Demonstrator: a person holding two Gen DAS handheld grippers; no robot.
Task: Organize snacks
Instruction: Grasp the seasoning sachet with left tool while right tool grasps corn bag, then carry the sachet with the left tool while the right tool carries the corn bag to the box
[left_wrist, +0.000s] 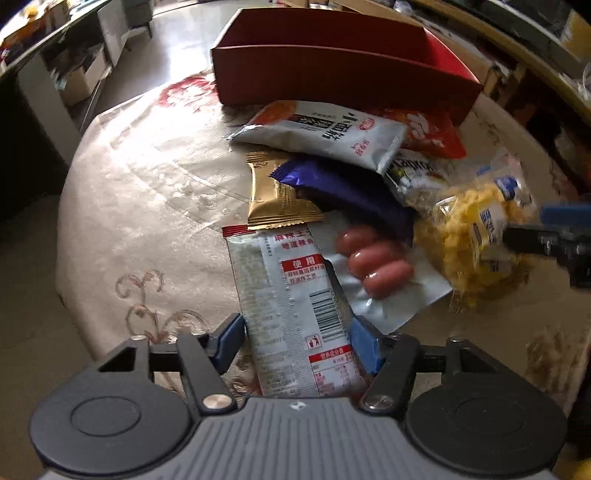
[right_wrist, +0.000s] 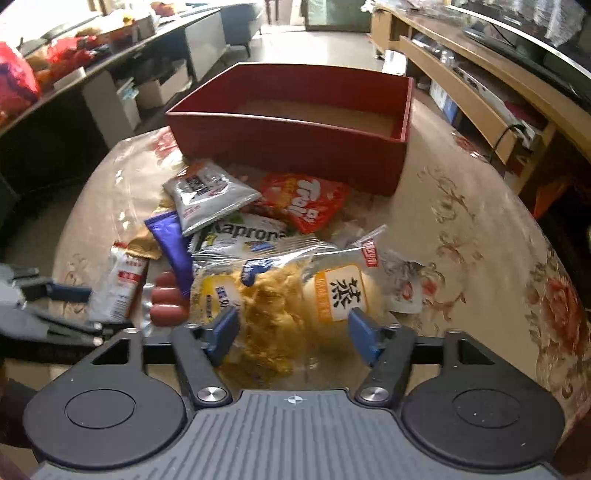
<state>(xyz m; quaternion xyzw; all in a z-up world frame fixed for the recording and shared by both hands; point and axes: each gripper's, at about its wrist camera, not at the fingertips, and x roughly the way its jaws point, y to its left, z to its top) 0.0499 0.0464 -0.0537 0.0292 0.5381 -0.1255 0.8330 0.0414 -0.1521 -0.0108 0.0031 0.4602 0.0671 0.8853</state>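
Note:
A pile of snack packets lies on the table in front of a red box (left_wrist: 332, 74) (right_wrist: 295, 144). My left gripper (left_wrist: 297, 343) is open, its blue fingers either side of a silver spicy-strip packet (left_wrist: 291, 295) (right_wrist: 118, 284). Beside that packet lie a sausage pack (left_wrist: 376, 266) (right_wrist: 166, 302), a gold packet (left_wrist: 269, 192) and a purple packet (left_wrist: 343, 188) (right_wrist: 173, 243). My right gripper (right_wrist: 293, 334) is open, its fingers either side of a clear bag of yellow crumbly snack (right_wrist: 269, 310) (left_wrist: 472, 236). A steamed cake pack (right_wrist: 340, 291) lies next to it.
A silver-white packet (left_wrist: 325, 133) (right_wrist: 207, 192), an orange-red packet (right_wrist: 306, 199) (left_wrist: 428, 129) and a Kaprona packet (right_wrist: 251, 232) lie near the box. The table (left_wrist: 147, 184) has a floral cloth. Cabinets stand left and a wooden shelf right.

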